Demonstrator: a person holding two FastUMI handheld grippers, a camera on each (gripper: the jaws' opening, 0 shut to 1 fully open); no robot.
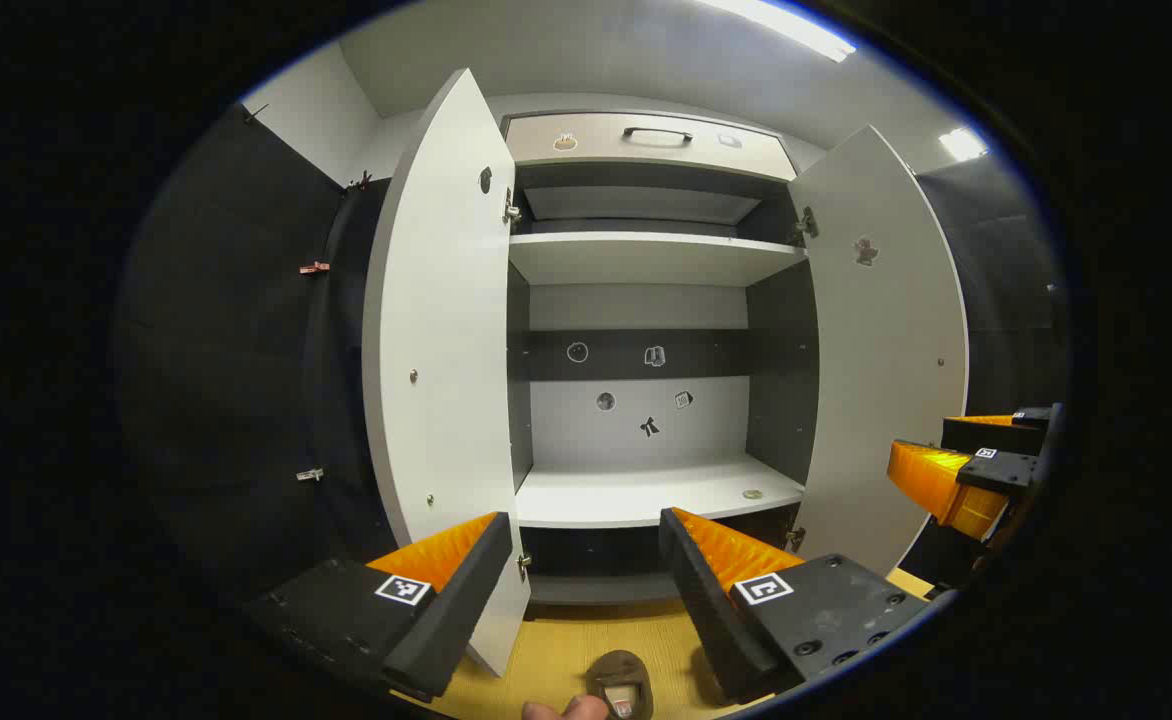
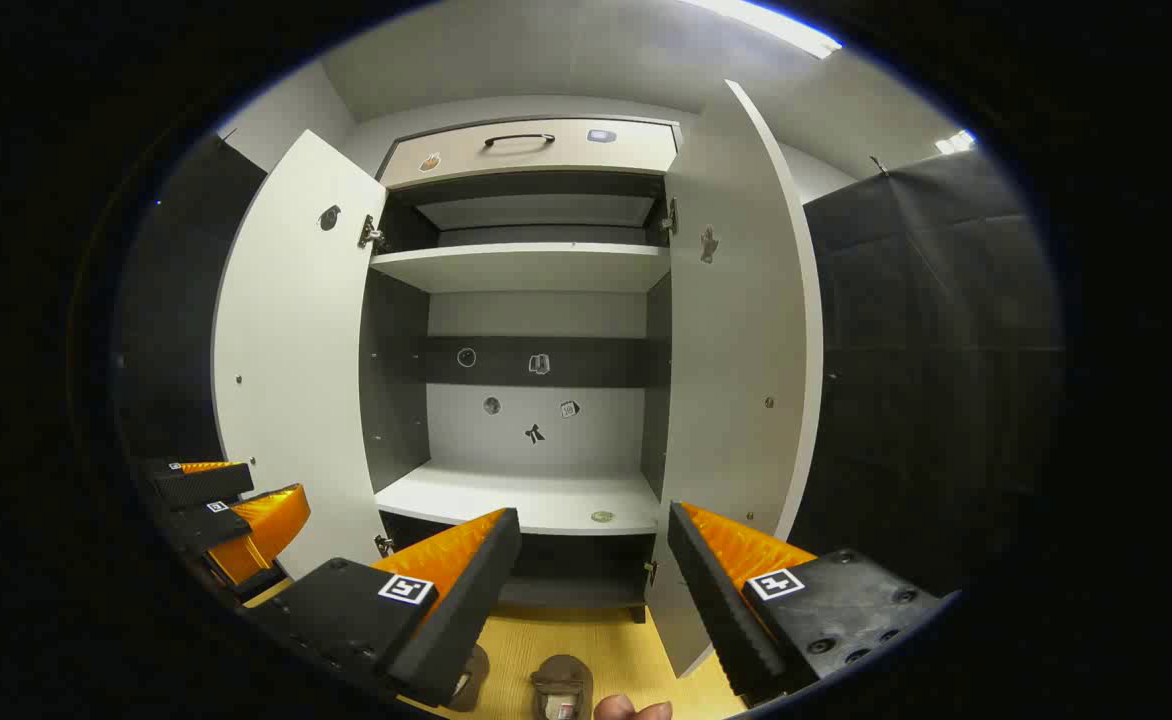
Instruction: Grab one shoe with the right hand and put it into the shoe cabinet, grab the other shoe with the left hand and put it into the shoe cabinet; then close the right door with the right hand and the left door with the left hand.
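Booth floor (image 2: pixel 606 640), yellow: two brown shoes at its near edge, one (image 2: pixel 561 685) before the cabinet's open middle, the other (image 2: pixel 471 678) just left, part hidden by a finger.
Shoe cabinet (image 2: pixel 536 270): left door (image 2: pixel 291 350) and right door (image 2: pixel 746 330) swung wide, evidently for loading; shelves bare.
Left gripper (image 1: pixel 581 580) and right gripper (image 2: pixel 591 580): jaws apart, holding nothing, raised facing the cabinet.
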